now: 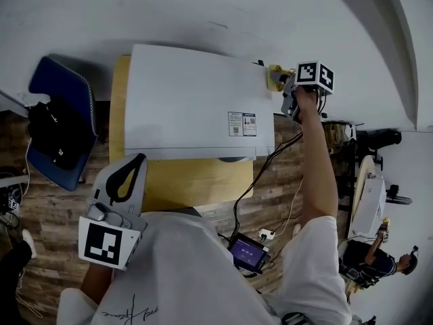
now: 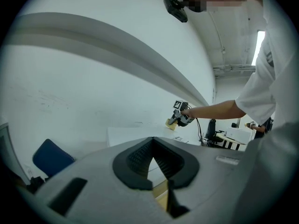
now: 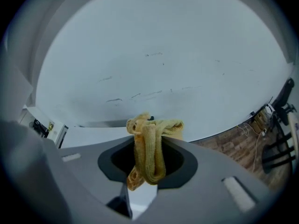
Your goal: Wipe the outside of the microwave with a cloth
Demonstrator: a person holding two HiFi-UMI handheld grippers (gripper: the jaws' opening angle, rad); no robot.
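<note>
The fingers (image 3: 180,166) of the right gripper (image 3: 150,140) are pinched narrow on a yellow cloth (image 3: 148,158), which is bunched into a thick fold. It hangs down between the dark pads and spills over their tips. Just past it lies the flat white top of the microwave (image 3: 100,135), with a white wall (image 3: 163,55) behind and a wood-pattern floor (image 3: 236,139) to the right.

In the left gripper view, the left gripper (image 2: 152,142) has its fingers (image 2: 135,161) drawn together so that the tips meet, and nothing is between them. Beyond them is the microwave (image 2: 133,133), and at its far right corner the right gripper (image 2: 181,117) holds the cloth (image 2: 170,123). A blue chair (image 2: 51,157) stands to the left.

From the head view, the microwave (image 1: 196,100) sits on a light wooden table (image 1: 193,181) against the wall (image 1: 203,12), with a printed label (image 1: 242,124) on the right part of its top. The cloth (image 1: 273,75) is at the far right corner of the microwave, against its right edge, gripped by the right gripper (image 1: 284,87) at the end of an outstretched forearm (image 1: 318,154). The left gripper (image 1: 132,166) is near the person, at the table's near left edge, well apart from the cloth, with its tips closed. The blue chair (image 1: 64,124) is to the left of the table. A black cable (image 1: 260,171) runs from the microwave's right side down to a small lit screen (image 1: 248,252) on the floor (image 1: 61,208).
</note>
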